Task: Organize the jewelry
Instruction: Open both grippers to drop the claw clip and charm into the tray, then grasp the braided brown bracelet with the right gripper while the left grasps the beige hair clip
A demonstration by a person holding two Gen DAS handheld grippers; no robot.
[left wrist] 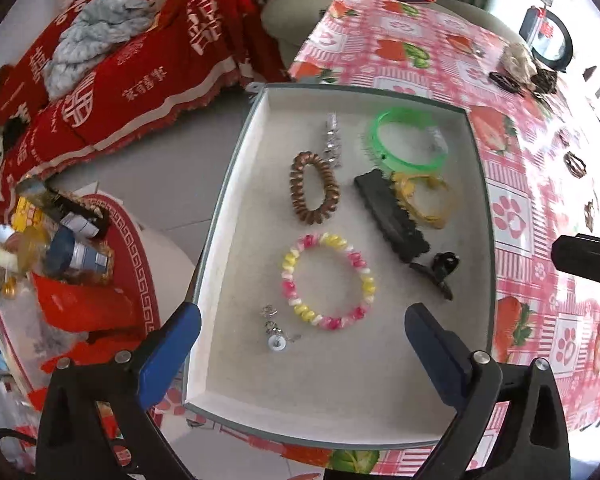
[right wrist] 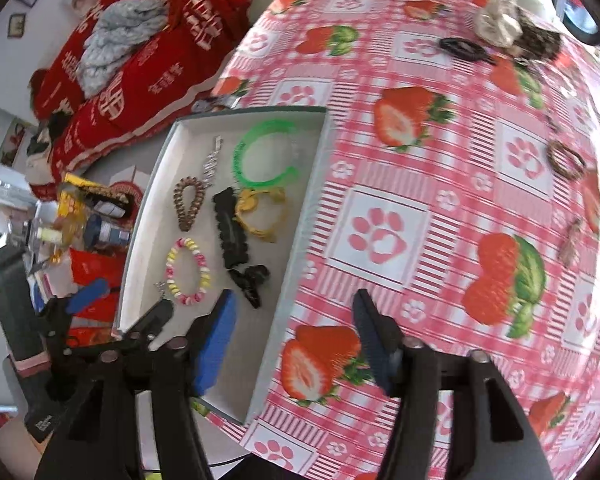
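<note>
Right now the right gripper (right wrist: 296,336) hangs with its fingers wide apart and nothing in them, over the tablecloth (right wrist: 384,184) just beside the tray (right wrist: 300,216). Loose hair ties, like the brown ring (right wrist: 566,159), lie well away, up and to its right, so this arm is nearer. Meanwhile the left gripper (left wrist: 302,330), also apart and empty, hovers above the tray. A red sofa (left wrist: 148,60) sits behind.

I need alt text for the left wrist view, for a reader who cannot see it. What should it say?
An open left gripper hovers over a shallow grey tray on a strawberry-print tablecloth. In the tray lie a pink and yellow bracelet, a brown coil hair tie, a green bangle, a black hair clip and small silver pieces.
</note>
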